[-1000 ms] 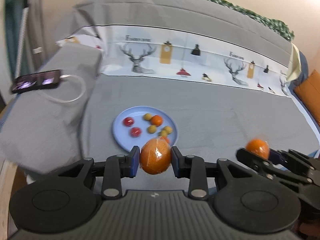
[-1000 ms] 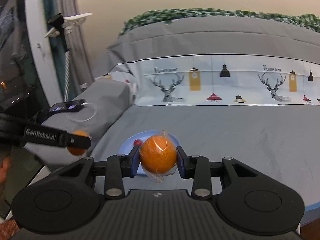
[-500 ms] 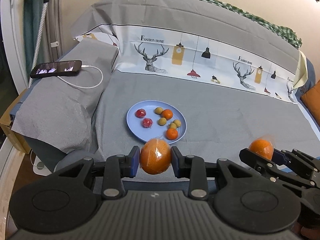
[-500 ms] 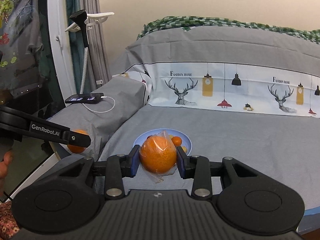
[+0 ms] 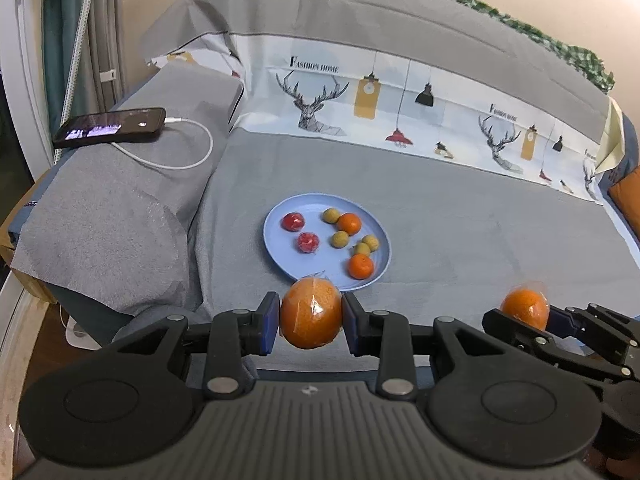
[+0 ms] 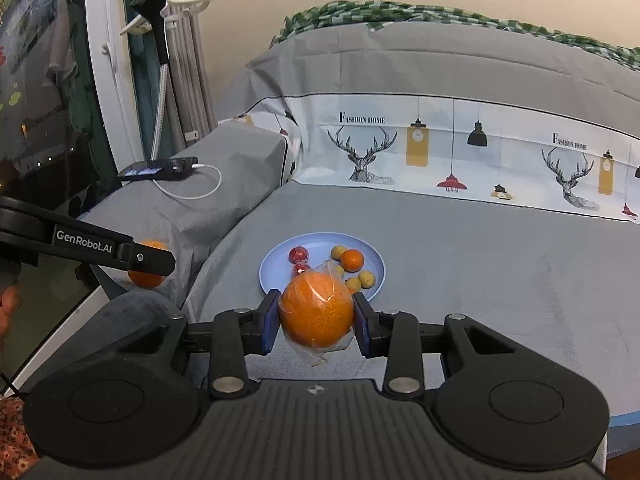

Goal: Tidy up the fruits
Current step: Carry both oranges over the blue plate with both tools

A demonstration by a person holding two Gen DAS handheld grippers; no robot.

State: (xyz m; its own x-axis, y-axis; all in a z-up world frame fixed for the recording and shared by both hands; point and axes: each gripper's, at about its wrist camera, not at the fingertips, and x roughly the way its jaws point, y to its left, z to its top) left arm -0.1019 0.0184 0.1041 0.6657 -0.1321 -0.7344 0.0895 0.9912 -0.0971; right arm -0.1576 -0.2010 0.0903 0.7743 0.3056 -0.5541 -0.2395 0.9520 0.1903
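My left gripper (image 5: 310, 320) is shut on a plastic-wrapped orange (image 5: 310, 312), held above the near edge of the bed. My right gripper (image 6: 316, 316) is shut on another wrapped orange (image 6: 316, 310); it also shows at the right of the left wrist view (image 5: 524, 308). A light blue plate (image 5: 280, 216) lies on the grey bedsheet ahead of both grippers, also seen in the right wrist view (image 6: 276, 258). It holds two red fruits (image 5: 294, 221), two small oranges (image 5: 349, 224) and several small yellow-green fruits (image 5: 340, 239).
A phone (image 5: 110, 126) with a white charging cable (image 5: 192, 160) lies on a raised grey cushion at the left. A deer-print pillow strip (image 5: 400, 112) runs along the back. The bed's near edge (image 6: 624, 416) drops off below the grippers.
Both grippers have pulled back and risen from the plate, each still holding its orange. The plate now appears farther away and fully in view.
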